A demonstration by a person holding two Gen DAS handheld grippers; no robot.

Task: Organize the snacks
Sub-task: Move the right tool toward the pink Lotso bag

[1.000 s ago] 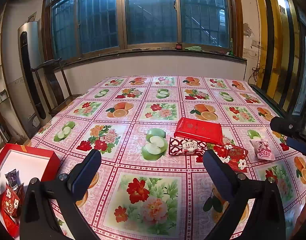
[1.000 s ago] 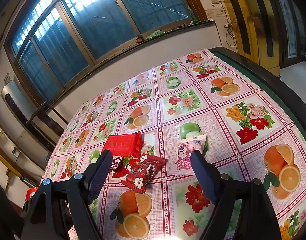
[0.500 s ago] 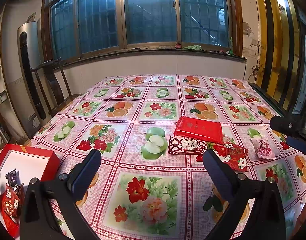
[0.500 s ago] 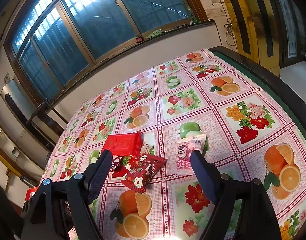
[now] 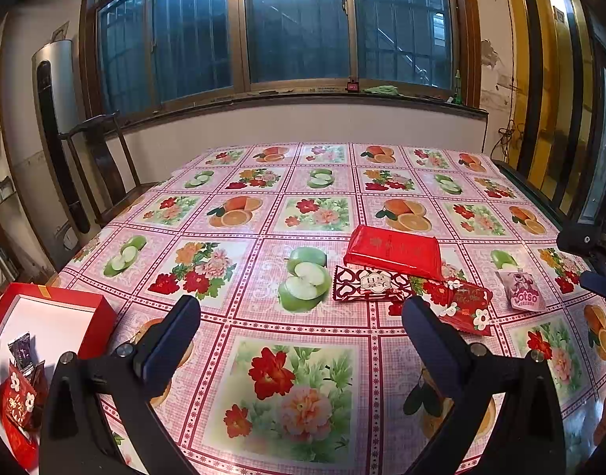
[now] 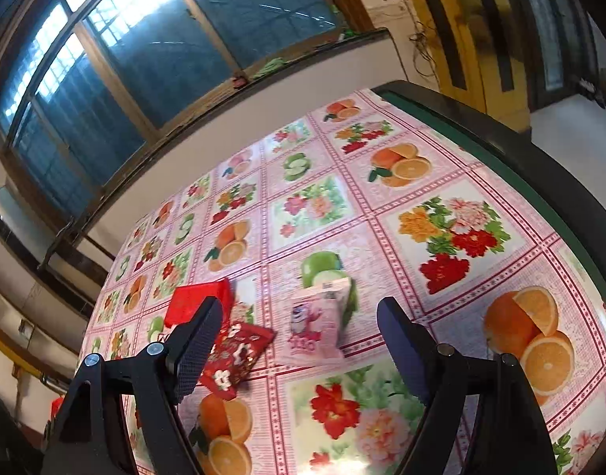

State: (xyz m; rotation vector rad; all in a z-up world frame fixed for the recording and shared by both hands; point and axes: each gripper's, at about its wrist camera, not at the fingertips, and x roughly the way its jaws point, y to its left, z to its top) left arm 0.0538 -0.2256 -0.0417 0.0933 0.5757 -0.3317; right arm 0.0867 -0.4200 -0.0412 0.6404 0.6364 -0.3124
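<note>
Four snack packs lie on the flowered tablecloth (image 5: 303, 217): a flat red packet (image 5: 394, 251), a red-and-white heart-pattern bar (image 5: 368, 285), a red flowered pouch (image 5: 459, 304) and a pink Lotso pouch (image 5: 522, 295). My left gripper (image 5: 299, 328) is open over bare cloth, short of them. My right gripper (image 6: 299, 340) is open, its jaws wide and empty, with the pink Lotso pouch (image 6: 317, 322) lying just beyond its fingertips and the red flowered pouch (image 6: 239, 352) by its left finger. In the left wrist view the right gripper's dark fingers (image 5: 584, 237) show at the far right edge.
A red box with a white inside (image 5: 46, 312) sits at the table's near left corner, with a few snack packs (image 5: 20, 388) in it. A dark wooden chair (image 5: 101, 166) stands at the left side. The table's dark right edge (image 6: 520, 150) runs close by.
The right gripper has moved forward and lower toward the pink Lotso pouch and rolled slightly; the pouch now appears larger between its fingers. The left gripper has not moved.
</note>
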